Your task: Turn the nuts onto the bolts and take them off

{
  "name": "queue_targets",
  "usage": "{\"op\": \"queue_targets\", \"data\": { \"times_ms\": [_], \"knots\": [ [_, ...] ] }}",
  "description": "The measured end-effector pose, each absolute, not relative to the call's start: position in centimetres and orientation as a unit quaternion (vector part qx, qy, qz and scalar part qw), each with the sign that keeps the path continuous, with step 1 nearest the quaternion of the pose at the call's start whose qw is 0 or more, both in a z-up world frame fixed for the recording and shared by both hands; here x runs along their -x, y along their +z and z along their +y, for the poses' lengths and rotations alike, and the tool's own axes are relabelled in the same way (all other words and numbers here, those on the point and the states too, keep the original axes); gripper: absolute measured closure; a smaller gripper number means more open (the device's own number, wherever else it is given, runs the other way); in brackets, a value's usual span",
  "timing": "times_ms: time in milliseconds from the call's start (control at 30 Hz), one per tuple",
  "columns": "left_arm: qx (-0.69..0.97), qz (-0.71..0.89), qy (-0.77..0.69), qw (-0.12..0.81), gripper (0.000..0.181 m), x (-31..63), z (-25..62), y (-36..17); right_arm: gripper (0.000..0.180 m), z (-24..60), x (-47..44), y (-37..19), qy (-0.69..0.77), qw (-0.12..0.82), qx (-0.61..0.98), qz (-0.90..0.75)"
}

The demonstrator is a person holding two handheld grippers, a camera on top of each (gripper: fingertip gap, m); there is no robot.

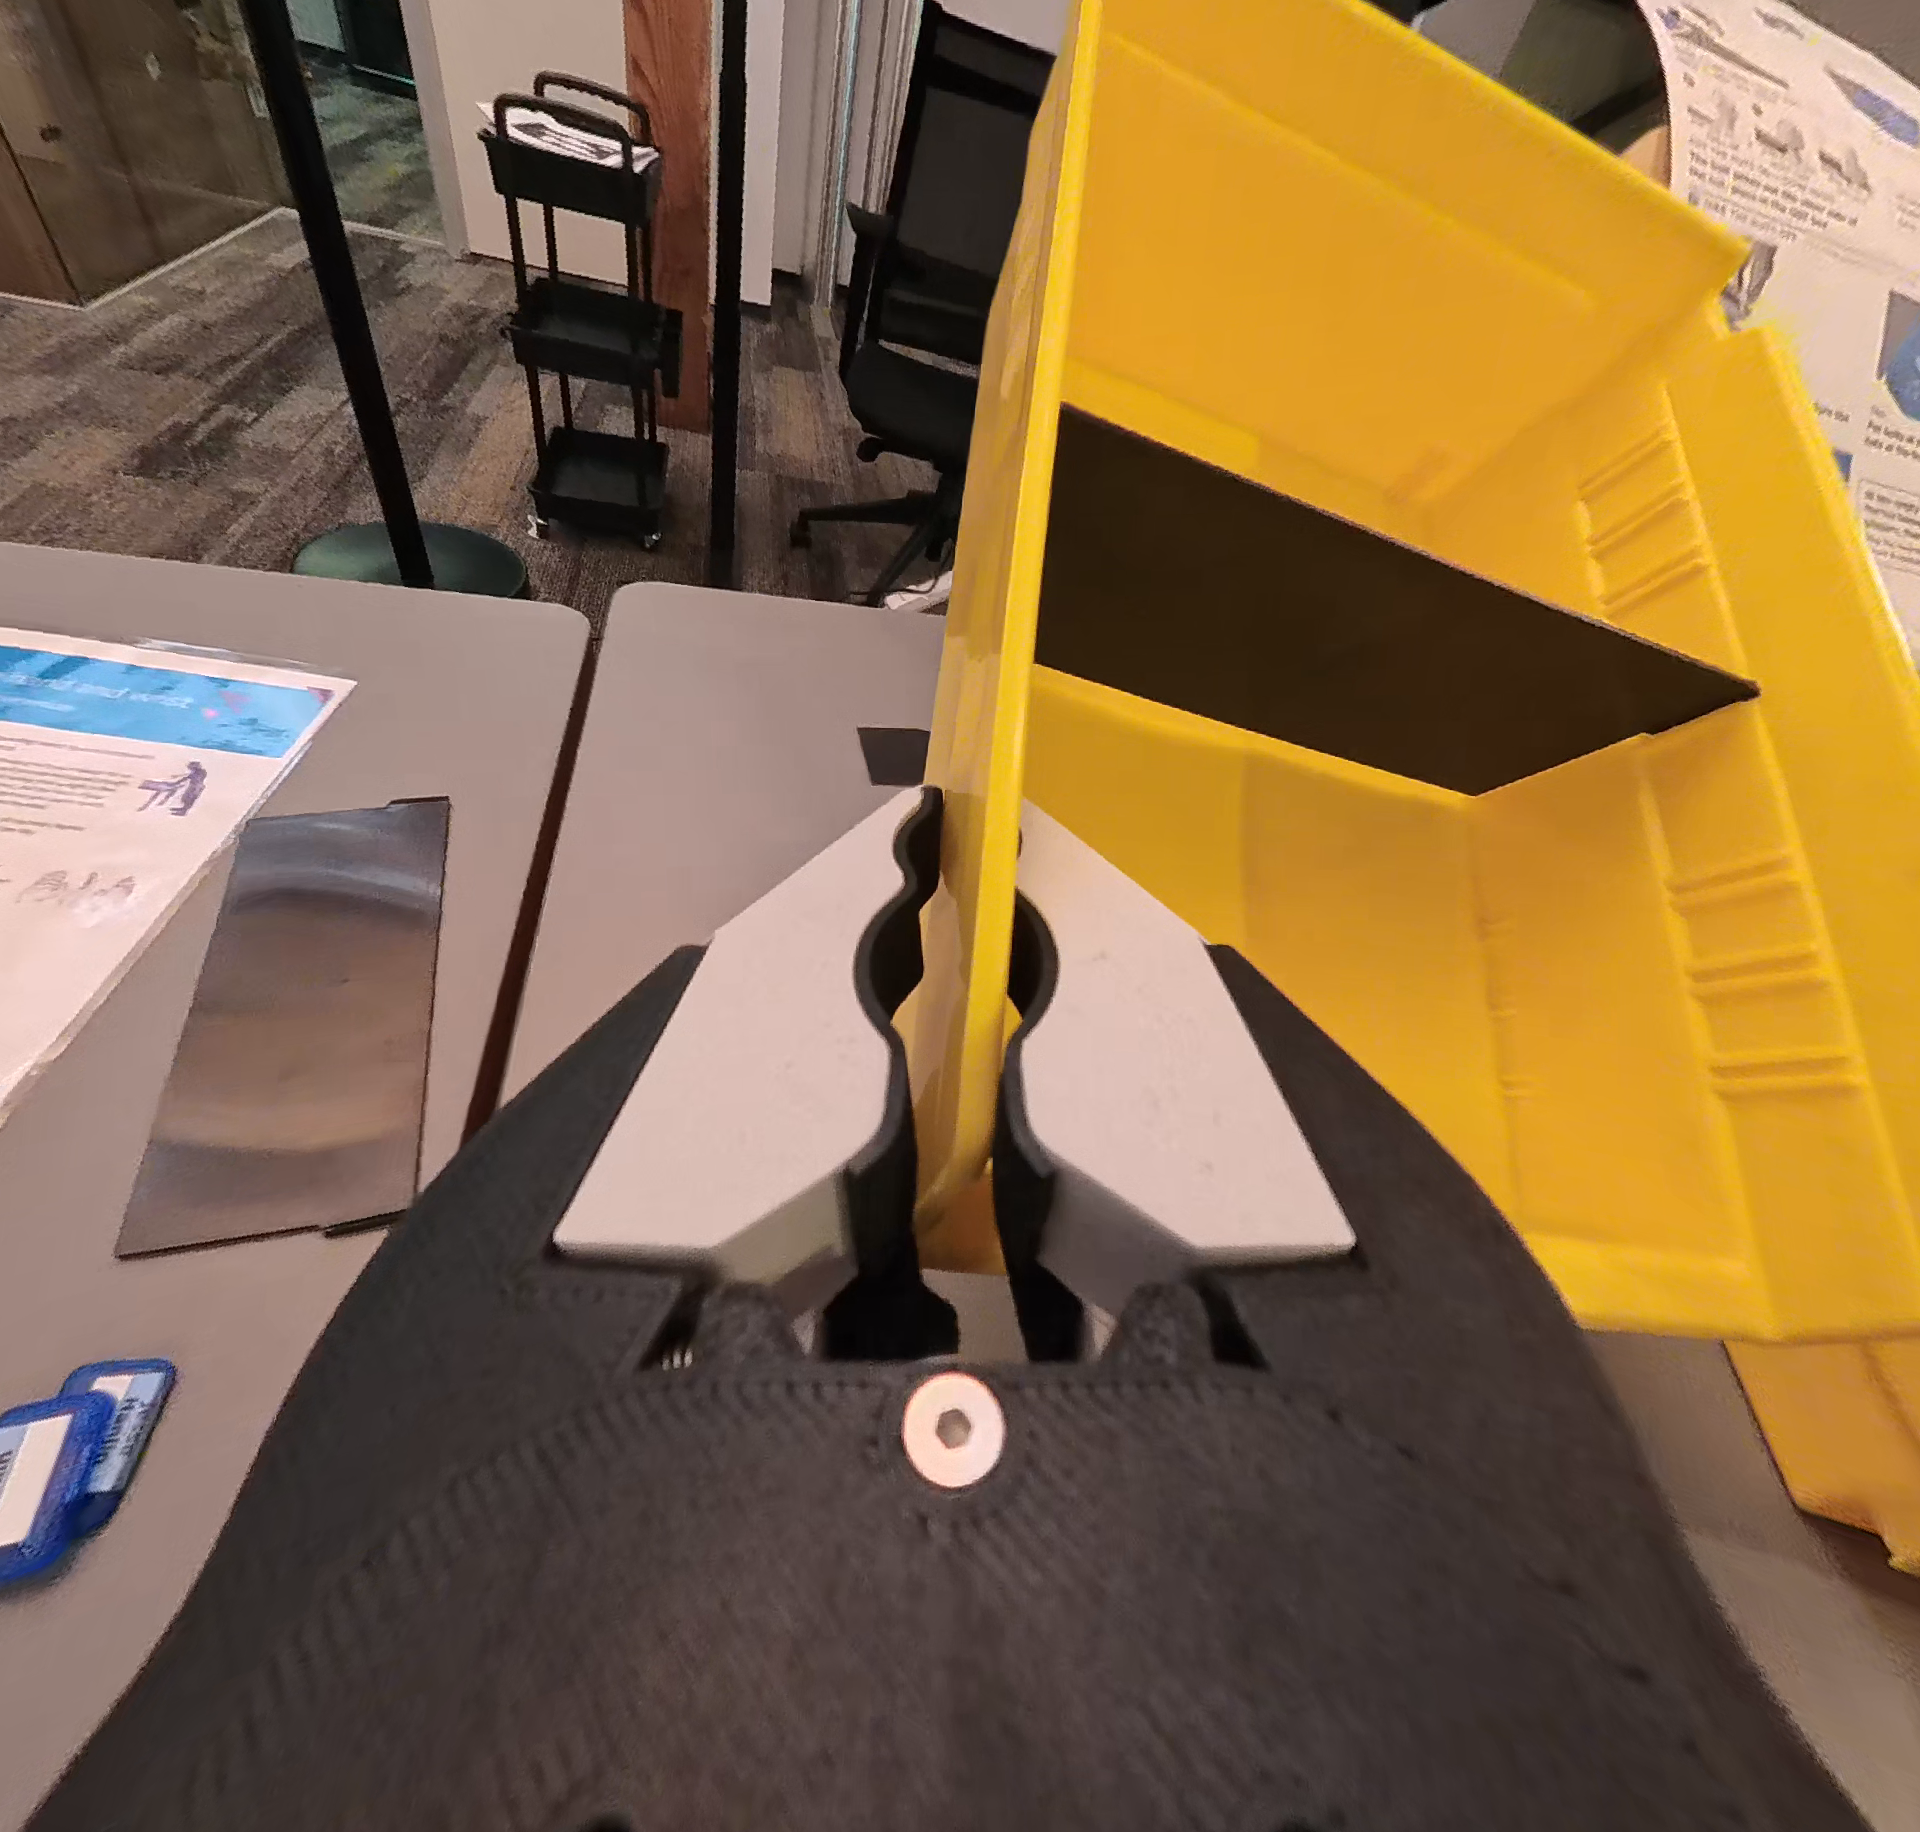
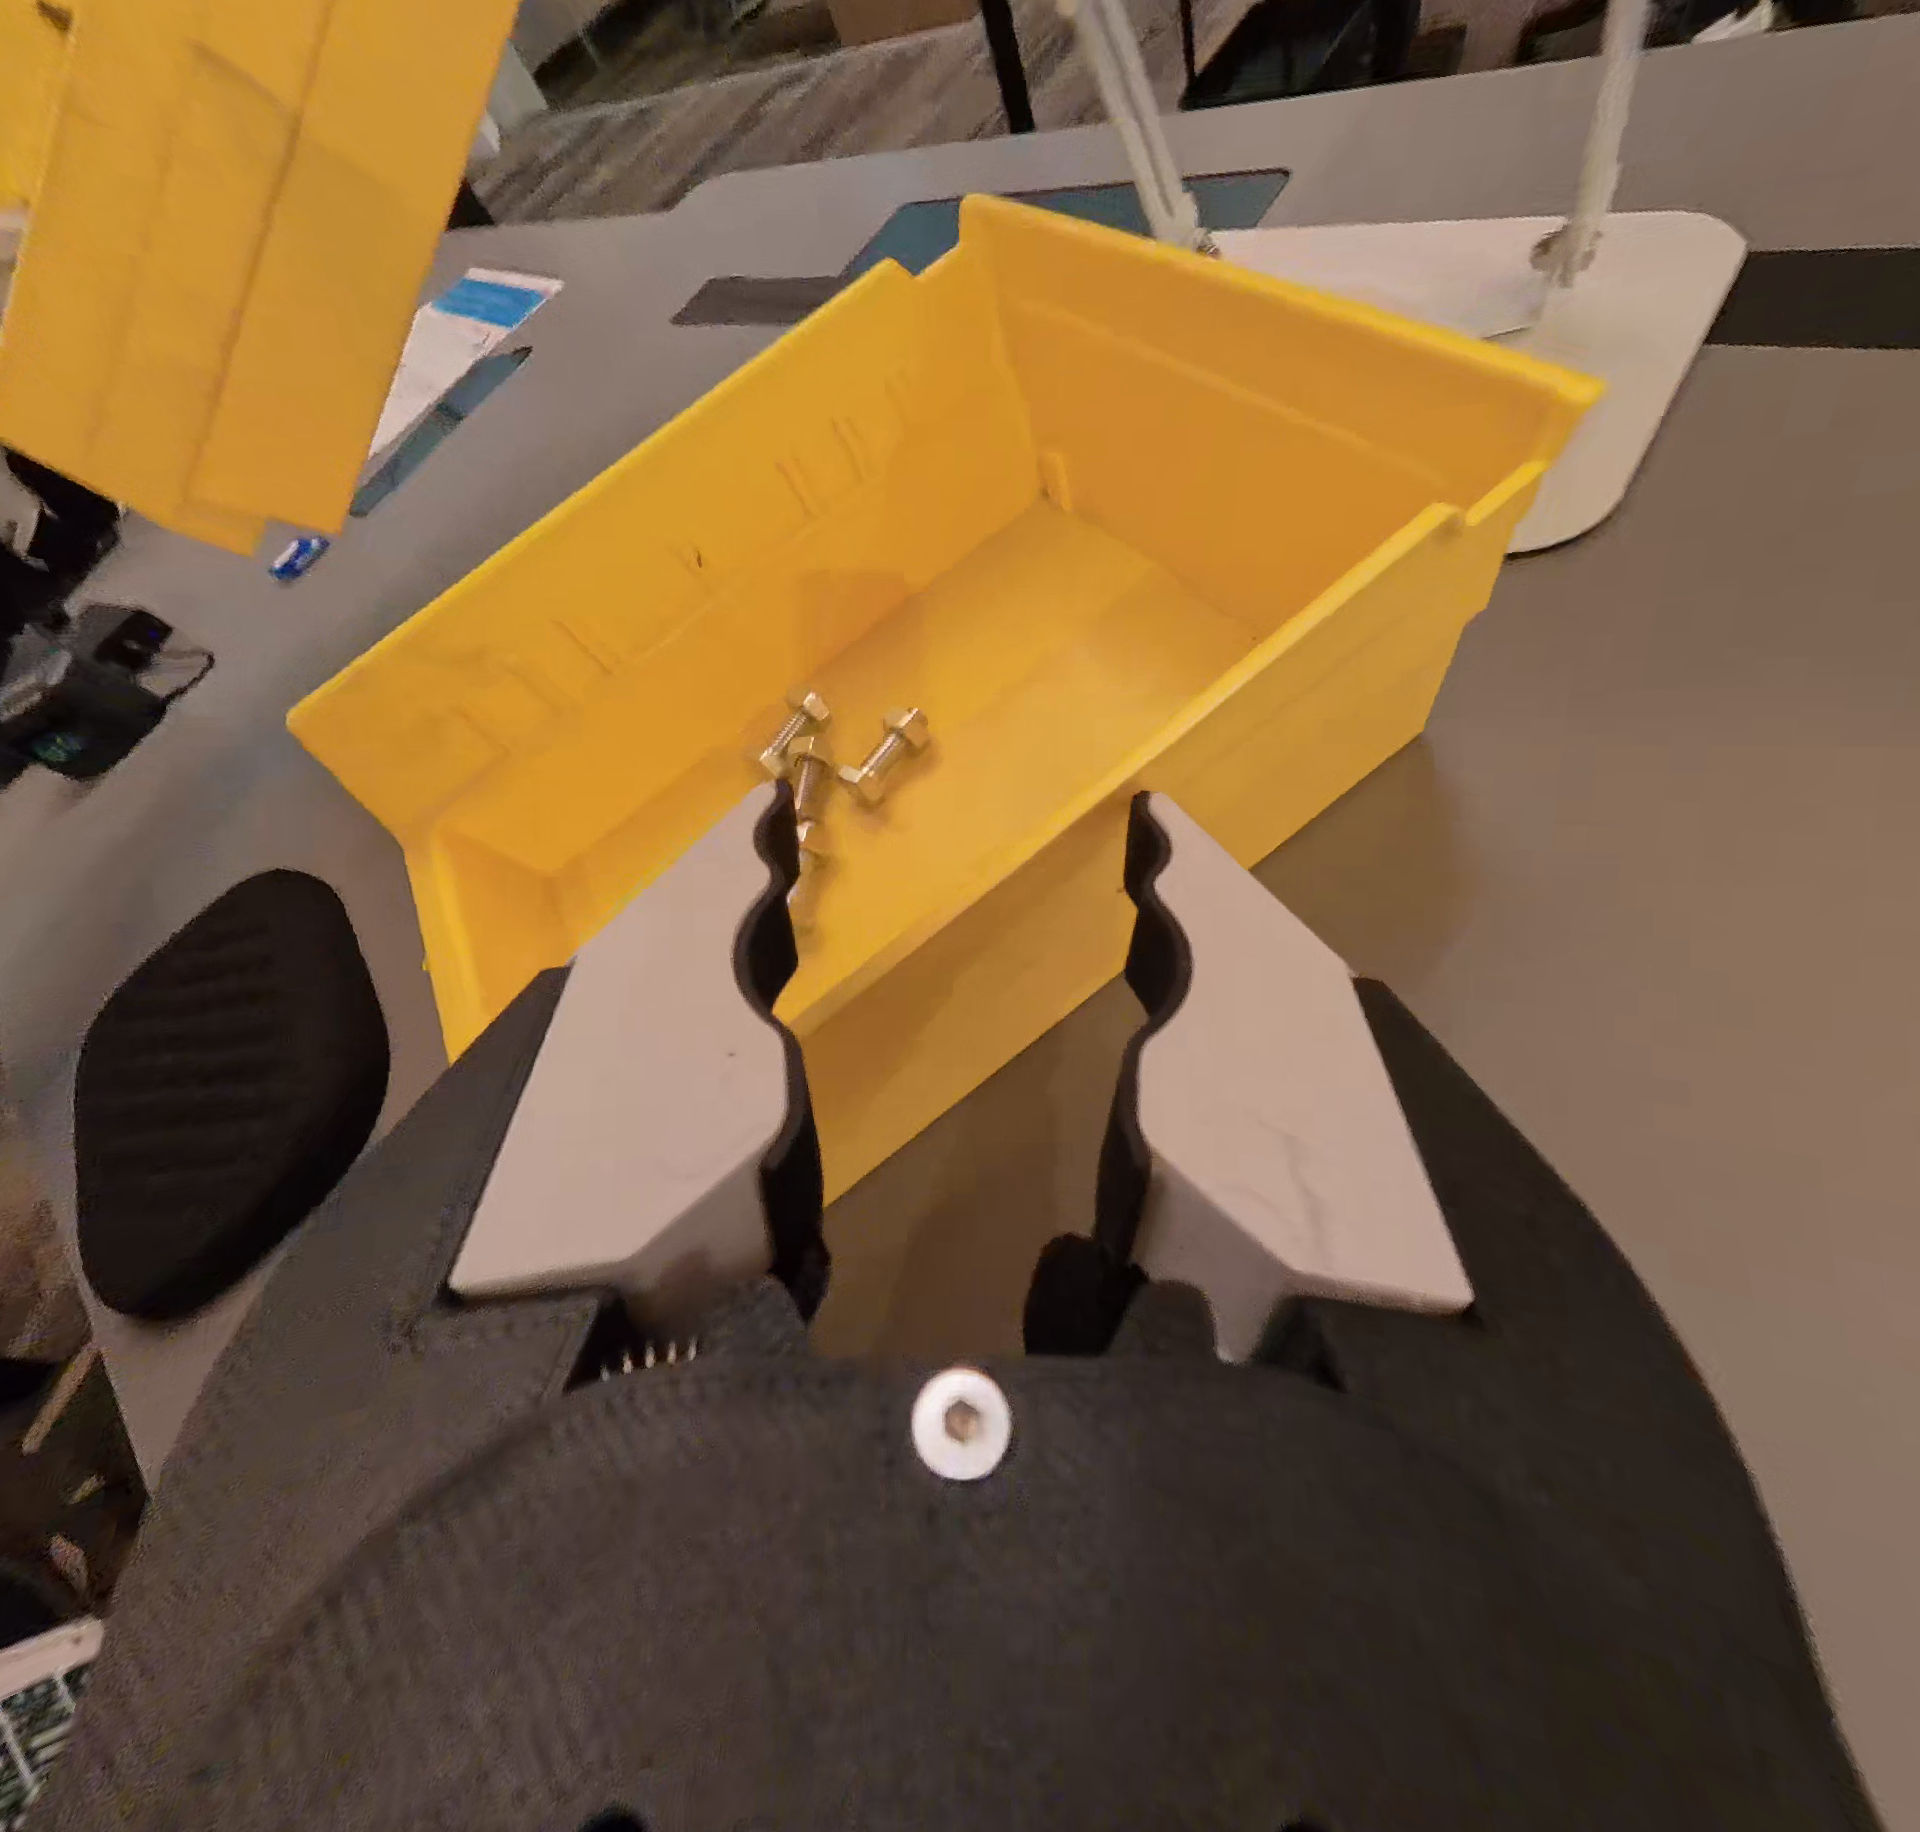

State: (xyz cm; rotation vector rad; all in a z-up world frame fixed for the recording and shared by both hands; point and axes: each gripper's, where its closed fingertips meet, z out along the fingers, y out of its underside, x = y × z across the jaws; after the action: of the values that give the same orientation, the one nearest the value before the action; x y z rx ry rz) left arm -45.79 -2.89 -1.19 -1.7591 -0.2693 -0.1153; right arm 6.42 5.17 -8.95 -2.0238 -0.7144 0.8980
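Yellow plastic divided bin [image 1: 1351,348] lifted off the tabletop [image 2: 1662,743], wall pinched in left gripper [image 1: 971,961] jaws; steel bolts with nuts [image 2: 831,754] lying in second yellow bin [image 2: 1247,411] below wide-open right gripper [image 2: 956,847]; next, probably picking one.

Open-topped yellow bin [image 2: 1195,411], bare floor beside bolts [image 2: 842,754].

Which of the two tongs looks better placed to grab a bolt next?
Probably the right tongs: open and empty above the bolts in the yellow bin. The left tongs are shut on another bin's wall.
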Motion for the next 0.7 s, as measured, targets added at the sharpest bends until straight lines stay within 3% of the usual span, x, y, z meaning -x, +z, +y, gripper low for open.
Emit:
{"op": "queue_targets", "data": {
  "times_ms": [100,300,700],
  "knots": [
    [0.767,-0.119,-0.049,0.629,0.177,46.1,-3.0,-1.1,0.101,4.2,-5.5,-9.4,0.356,0.376,0.802,-0.297],
    [0.767,-0.112,-0.059,0.629,0.177,45.4,-2.5,-0.9,0.091,3.6,-3.5,-9.4,0.386,0.381,0.799,-0.261],
    [0.743,-0.114,-0.063,0.656,0.177,45.5,-3.6,2.4,0.097,4.0,5.4,-11.0,0.414,0.376,0.784,-0.27]
  ]
}}
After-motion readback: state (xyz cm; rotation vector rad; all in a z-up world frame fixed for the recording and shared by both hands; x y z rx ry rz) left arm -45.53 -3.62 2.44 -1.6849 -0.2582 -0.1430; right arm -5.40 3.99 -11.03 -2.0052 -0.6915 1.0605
